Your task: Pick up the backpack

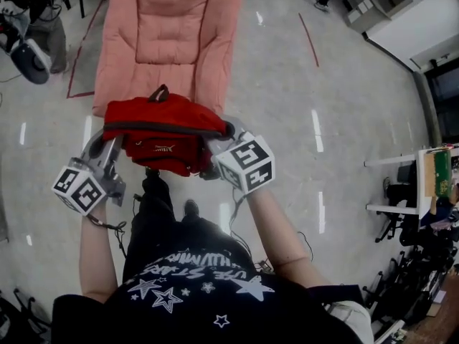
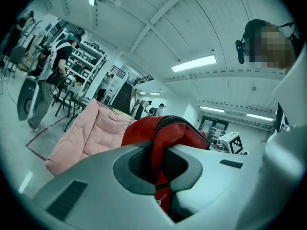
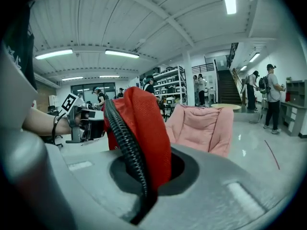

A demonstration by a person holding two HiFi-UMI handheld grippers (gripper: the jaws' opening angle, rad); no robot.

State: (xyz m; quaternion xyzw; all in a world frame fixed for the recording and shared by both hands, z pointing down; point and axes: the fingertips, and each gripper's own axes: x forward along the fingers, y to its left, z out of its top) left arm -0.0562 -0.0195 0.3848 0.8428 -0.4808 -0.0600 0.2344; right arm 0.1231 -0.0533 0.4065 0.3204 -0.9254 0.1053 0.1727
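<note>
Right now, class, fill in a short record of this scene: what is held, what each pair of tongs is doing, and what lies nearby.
Object held: red backpack, carried between both tongs
Left tongs: shut on the backpack's red fabric
Right tongs: shut on red fabric beside a black zipper edge
Backpack position: off the floor, in front of the person
Nearby furniture: pink padded chair, just beyond the backpack
Background: other people and shelving, far off
</note>
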